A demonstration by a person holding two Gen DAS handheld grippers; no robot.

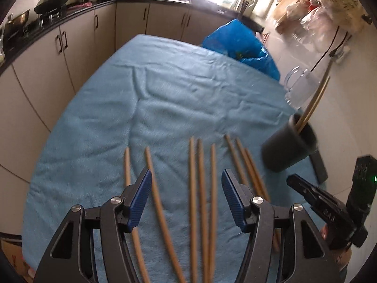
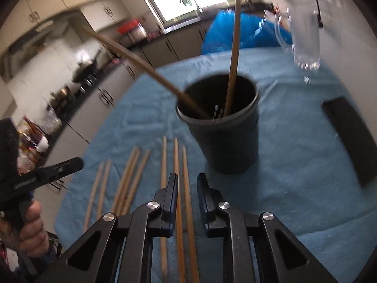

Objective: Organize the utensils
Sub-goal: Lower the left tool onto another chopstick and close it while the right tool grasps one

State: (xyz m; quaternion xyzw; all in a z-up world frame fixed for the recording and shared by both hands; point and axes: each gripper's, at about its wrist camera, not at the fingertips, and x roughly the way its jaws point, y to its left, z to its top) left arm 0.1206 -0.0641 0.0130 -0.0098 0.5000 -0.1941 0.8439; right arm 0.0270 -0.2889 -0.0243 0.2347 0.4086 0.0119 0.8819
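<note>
Several wooden chopsticks (image 1: pixel 202 188) lie side by side on a blue cloth; they also show in the right wrist view (image 2: pixel 132 176). A dark cup (image 2: pixel 223 127) stands upright on the cloth with two chopsticks (image 2: pixel 232 59) in it; it shows at the right in the left wrist view (image 1: pixel 289 146). My left gripper (image 1: pixel 186 188) is open and empty above the lying chopsticks. My right gripper (image 2: pixel 187 184) is open with a narrow gap, empty, just above the rightmost chopsticks and short of the cup. It also appears in the left wrist view (image 1: pixel 304 188).
A clear glass mug (image 2: pixel 304 35) and a blue plastic bag (image 2: pixel 240 33) sit at the far side of the table (image 1: pixel 99 118). A flat black object (image 2: pixel 351 136) lies right of the cup. Kitchen counters with pans (image 1: pixel 51 0) run along the left.
</note>
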